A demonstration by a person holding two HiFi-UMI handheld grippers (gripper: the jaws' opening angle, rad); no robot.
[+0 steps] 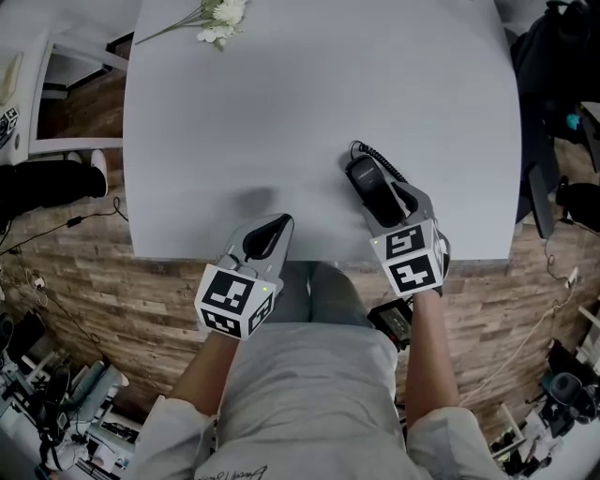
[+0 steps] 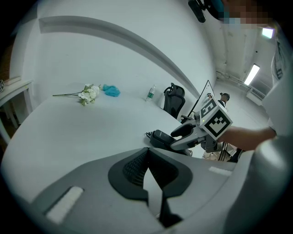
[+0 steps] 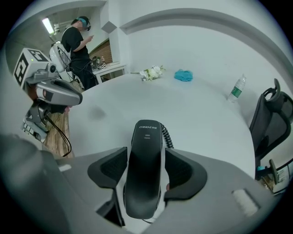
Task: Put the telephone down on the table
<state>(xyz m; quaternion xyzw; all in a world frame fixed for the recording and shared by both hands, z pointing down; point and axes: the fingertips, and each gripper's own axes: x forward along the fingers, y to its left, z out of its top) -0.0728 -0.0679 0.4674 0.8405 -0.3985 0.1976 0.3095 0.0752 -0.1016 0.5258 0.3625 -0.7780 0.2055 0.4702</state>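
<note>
Right gripper view is showing the right gripper point(image 3: 145, 150) holding the telephone point(image 3: 145, 183) lengthwise between its jaws. The jaws are standing wide, and the pads seem to be pressing on both of its sides. Head view is placing the telephone point(image 1: 373, 187) low over the near right part of the table point(image 1: 309, 103), slanting down and away. Whether its far end is touching the top I cannot tell. The coiled cord point(image 1: 382, 157) is trailing on the table just beyond it.

The telephone is sitting close to the table's near edge, so letting go while it is tilted is risking a slide or a tumble toward the person's lap. The cord, lying just past the far end, could be bunching underneath and leaving the telephone rocking.

The left gripper point(image 1: 270, 232) is hovering over the near edge, jaws together and empty, well apart from the right one. Flowers point(image 1: 217, 19) are lying at the far edge. A blue cloth point(image 3: 184, 75) and a water bottle point(image 3: 236, 89) are sitting far off, so nothing is standing in the way.
</note>
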